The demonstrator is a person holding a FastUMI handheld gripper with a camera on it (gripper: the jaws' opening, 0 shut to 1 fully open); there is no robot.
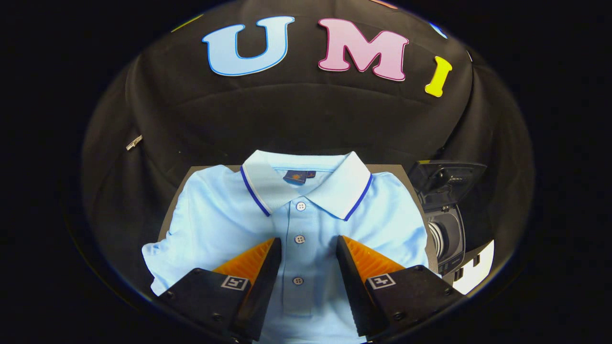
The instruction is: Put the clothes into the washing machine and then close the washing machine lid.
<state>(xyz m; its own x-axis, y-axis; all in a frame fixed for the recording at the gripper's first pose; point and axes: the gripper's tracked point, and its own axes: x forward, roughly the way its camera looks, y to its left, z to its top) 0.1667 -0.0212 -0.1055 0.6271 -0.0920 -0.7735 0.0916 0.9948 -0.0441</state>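
Observation:
A light blue polo shirt (215,220) with a white, blue-trimmed collar lies spread flat on a small table (401,169). My gripper (308,243) hovers over the shirt's button placket, open, with the placket showing in the gap between the two fingers (260,260). Nothing is pinched between them. To the right of the shirt stands a small dark washing machine (447,215), its lid raised and the drum opening facing the shirt.
Black cloth walls close in behind and on both sides of the table. A small silvery clip (134,142) hangs on the cloth far to the left. A white patch (478,272) shows low on the right below the washing machine.

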